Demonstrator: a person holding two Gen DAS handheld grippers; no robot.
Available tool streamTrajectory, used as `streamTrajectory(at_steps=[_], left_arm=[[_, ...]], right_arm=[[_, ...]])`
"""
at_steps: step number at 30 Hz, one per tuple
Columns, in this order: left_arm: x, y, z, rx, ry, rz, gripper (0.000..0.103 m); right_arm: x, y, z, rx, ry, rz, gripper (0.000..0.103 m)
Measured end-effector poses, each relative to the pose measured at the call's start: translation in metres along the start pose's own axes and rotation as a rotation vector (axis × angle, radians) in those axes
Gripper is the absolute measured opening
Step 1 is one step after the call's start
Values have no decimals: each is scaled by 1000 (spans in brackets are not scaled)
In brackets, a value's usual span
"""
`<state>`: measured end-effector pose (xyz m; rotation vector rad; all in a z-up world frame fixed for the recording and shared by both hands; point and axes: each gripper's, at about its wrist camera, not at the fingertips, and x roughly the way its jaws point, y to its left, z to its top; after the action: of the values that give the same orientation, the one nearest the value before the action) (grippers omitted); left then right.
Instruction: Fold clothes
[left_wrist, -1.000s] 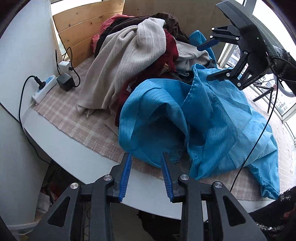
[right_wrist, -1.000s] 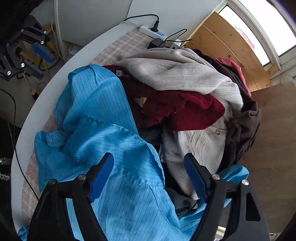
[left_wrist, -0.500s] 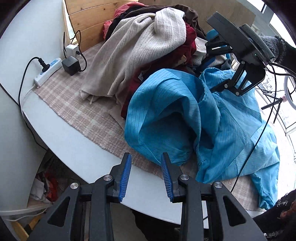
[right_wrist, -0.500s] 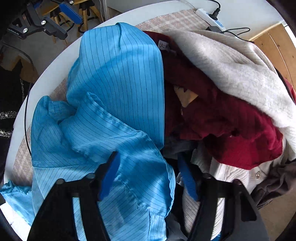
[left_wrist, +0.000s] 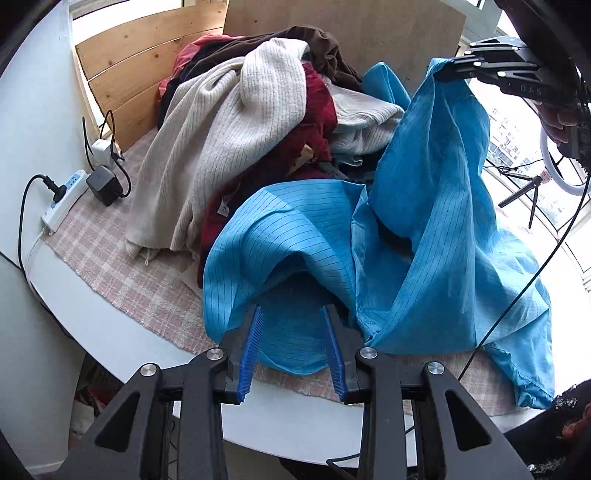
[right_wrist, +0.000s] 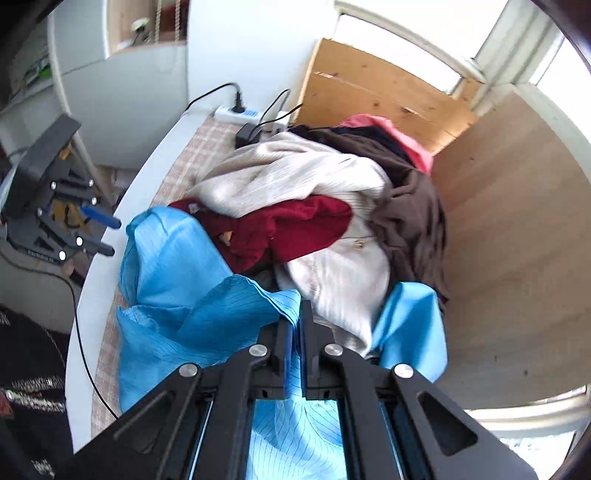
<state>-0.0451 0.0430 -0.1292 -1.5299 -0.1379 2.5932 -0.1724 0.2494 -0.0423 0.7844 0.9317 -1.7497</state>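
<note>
Right gripper (right_wrist: 293, 328): jaws together, clamped on an edge of the blue garment (left_wrist: 424, 229), which hangs from it in a raised peak. Left gripper (left_wrist: 293, 350): jaws partly apart with nothing between them; a lower fold of the same garment lies just ahead of its tips, over the table (left_wrist: 122, 354) edge. Beyond that fold sits the clothes pile (left_wrist: 258, 122); farther to the left of the left gripper lie a power strip (left_wrist: 61, 199) and a charger (left_wrist: 105, 184) on the checked cloth (left_wrist: 110, 251).

Risks, judged from this arrangement:
- The grip takes only a thin edge, so the fabric may slip free if the weight of the hanging cloth pulls on it.
- The garment's far part seems tucked among the pile, so lifting it may drag the cream sweater (left_wrist: 221, 147) or the dark red garment (left_wrist: 314, 122) along.
- The trailing hem near the table edge may slide off.

Count: two grippers; one blue garment; in the pile, one cream sweater, one dark red, one brown and one pink piece can be told apart, and others may be hidden; one power strip.
</note>
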Motion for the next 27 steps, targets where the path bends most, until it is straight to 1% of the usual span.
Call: streamTrajectory(at_steps=[3,6,7,9,10,12,14,15,19,20,21,23,25,26,27], left_arm=[[-8,-18,19,89,-41,-64,31],[-17,-44,43,222,-86,-114,33],[-21,-53,52,271,-105,-126,34],[-31,-66,71,342,-148,-159,41],[-36,-72,81,373,-170,-178,42],[-47,-83,100,441,-215,-201,46],[-59,-93,117,516,-272,-195,48],[-64,-99,126,545,-299,-194,53],[-78,-111,156,630,-392,-209,60],[-80,-113,163,640,-411,-220,63],[-81,-114,166,647,-424,-247,68],[-84,-116,172,660,-448,-302,76],[-79,-127,175,685,-408,-361,74],[-76,-133,177,697,-387,-391,69],[-72,-142,177,717,-352,-415,42]], right_arm=[[-59,-35,11,144,-87,-155,2],[-128,-60,16,261,-157,-314,2],[-150,-65,16,284,-166,-368,2],[-199,-70,18,301,-184,-496,2],[-225,-69,18,308,-191,-554,2],[-273,-67,20,332,-198,-666,2],[-321,-64,20,362,-197,-777,2],[-344,-63,20,379,-195,-830,2],[-421,-55,26,464,-173,-1012,2],[-438,-53,29,483,-163,-1060,2],[-454,-51,32,499,-153,-1105,2],[-480,-47,42,520,-135,-1180,2],[-503,-43,54,544,-122,-1245,2],[-512,-42,60,557,-122,-1264,2],[-521,-41,65,572,-122,-1282,2]])
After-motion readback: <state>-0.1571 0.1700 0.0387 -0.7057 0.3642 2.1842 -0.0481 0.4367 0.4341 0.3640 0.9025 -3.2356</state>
